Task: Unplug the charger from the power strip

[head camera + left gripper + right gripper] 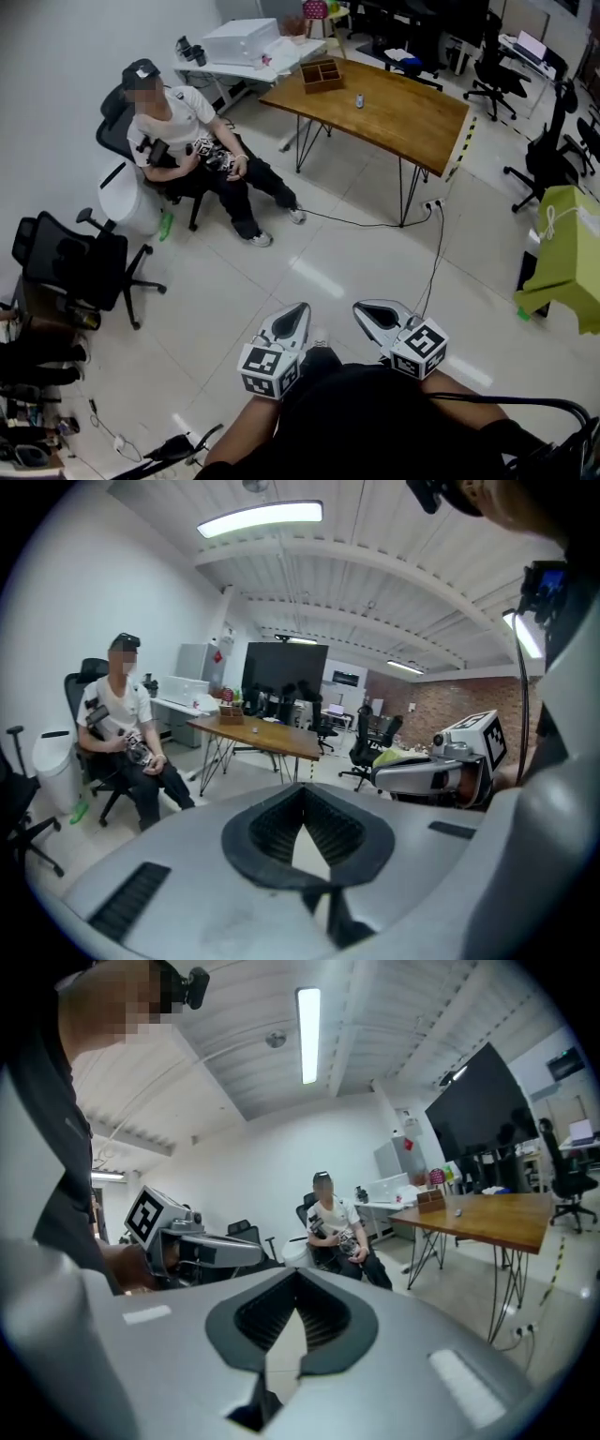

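The power strip [433, 202] lies on the floor, far ahead of you, at the foot of the table's right legs. It is small and white, and you cannot make out the charger on it from here.

Nearest to you, your two grippers are side by side over the bare floor [309, 272] and point forward. The left gripper [302, 307] has its jaws together, tip against tip, with nothing between them; its own view shows the same [302, 789]. The right gripper [358, 307] is closed as well and holds nothing [295, 1274]. Both are well apart from the strip.

To your left stands a black chair [75, 262], and at the right edge of the head view a green bag [562, 253]. A thin cable [437, 253] runs over the floor from the strip toward you, and a second one goes left toward a seated person [187, 141].

Beyond the strip is the wooden table [412, 122]. A wooden box [322, 75] stands at its far left corner, and a small can [359, 100] stands just beside the box, toward the middle.
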Demonstrator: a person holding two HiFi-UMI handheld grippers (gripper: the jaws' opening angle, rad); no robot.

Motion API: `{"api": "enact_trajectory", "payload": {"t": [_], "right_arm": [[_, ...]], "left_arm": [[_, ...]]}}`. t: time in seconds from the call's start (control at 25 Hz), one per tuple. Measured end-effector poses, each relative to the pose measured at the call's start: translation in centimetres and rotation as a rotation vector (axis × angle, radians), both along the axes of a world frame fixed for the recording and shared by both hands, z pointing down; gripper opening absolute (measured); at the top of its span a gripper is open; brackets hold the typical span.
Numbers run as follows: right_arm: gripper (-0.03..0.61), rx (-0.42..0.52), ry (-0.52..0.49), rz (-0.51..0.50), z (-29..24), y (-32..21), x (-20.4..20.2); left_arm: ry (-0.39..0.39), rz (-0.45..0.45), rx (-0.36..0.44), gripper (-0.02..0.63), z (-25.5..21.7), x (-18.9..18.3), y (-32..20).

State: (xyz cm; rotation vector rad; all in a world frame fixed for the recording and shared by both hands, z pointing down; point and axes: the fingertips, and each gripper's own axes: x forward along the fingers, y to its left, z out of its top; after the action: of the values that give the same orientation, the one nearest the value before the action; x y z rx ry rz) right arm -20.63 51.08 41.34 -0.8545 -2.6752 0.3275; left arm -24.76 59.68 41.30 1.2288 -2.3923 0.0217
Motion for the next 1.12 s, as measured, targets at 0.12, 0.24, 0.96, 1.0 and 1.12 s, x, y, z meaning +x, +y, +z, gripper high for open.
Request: {"api": "enact_trajectory", "payload": {"t": [0.12,0.24,0.96,1.0,1.12], "right_arm": [[0.002,0.009,-0.003,0.11,0.1,-2.4,-1.8],[0.002,0.019,-0.008,0.241,0.0,-4.9,-2.9],[0.002,0.05,0.06,0.912,1.3,-14.9,1.4],[0.002,0.055,0.055,0.94,1.0,-15.5,1.8],[0.002,0.061,0.044,1.017,0.8,-18.9,3.2]], "left_arm": [[-0.013,0.13,-0.002,0.006,0.2,-2.2,-3.3],[-0.023,0.265,-0.007,0.006,0.6,-4.2,-6.2],[0.027,0.823,0.061,0.006,2.4,-5.8,-18.4],[0.03,0.839,0.062,0.006,2.3,-5.7,-19.0],[0.036,0.887,0.057,0.006,2.8,-5.3,-22.8]]}}
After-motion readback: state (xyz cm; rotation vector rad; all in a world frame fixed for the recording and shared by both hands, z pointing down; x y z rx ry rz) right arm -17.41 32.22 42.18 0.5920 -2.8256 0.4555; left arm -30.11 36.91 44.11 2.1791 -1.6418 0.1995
